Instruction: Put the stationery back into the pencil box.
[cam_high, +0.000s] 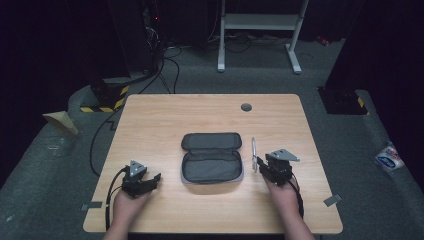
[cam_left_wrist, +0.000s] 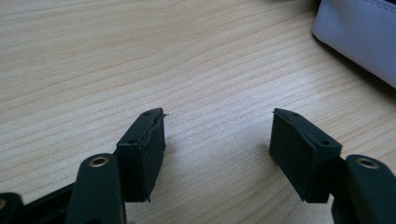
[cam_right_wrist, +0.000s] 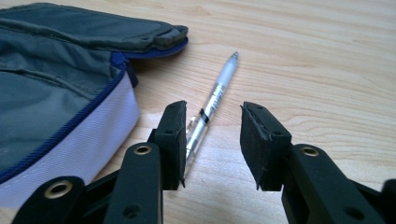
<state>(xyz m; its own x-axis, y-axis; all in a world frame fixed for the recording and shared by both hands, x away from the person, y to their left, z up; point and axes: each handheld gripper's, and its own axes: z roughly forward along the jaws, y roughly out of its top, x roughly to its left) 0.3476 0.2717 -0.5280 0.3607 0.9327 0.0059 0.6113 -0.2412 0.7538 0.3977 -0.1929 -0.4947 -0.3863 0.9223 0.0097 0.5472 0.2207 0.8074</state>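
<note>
Open pencil case (cam_high: 212, 157) mid-table, lid flap folded back toward far edge, main compartment facing up — ready to take things in. Pen (cam_right_wrist: 212, 100) lying on bare wood just right of case, apart from it, tip pointing away toward far side. Clear barrel, dark band near grip.

Right gripper (cam_right_wrist: 212, 140) low over near end of pen, jaws at mid width and narrowing, with no earlier look to compare, so only the gap as is: pen's near end beside left pad (cam_right_wrist: 173, 140), maybe brushing it; right pad (cam_right_wrist: 259, 144) clearly off. No squeeze yet, so pen not held. Likely approach from pen's rear end so barrel lines up along the jaws' gap, w/ case close by for a short carry. In high view same gripper (cam_high: 274, 167) right beside pen (cam_high: 253, 154), hand behind it near table's front.

Left gripper (cam_left_wrist: 217, 140) parked on left of table (cam_left_wrist: 140, 56), jaws wide, nothing between them, just wood grain. Corner of case (cam_left_wrist: 359, 37) at upper right of that view, well clear of pads. In high view left gripper (cam_high: 141, 181) angled toward case — prob. waiting to steady case or flap once pen comes over.

Step in hand, by judgement: grasping pen, early in job. Risk: pen rolling off left pad as jaws close, being round and off-centre.
</note>
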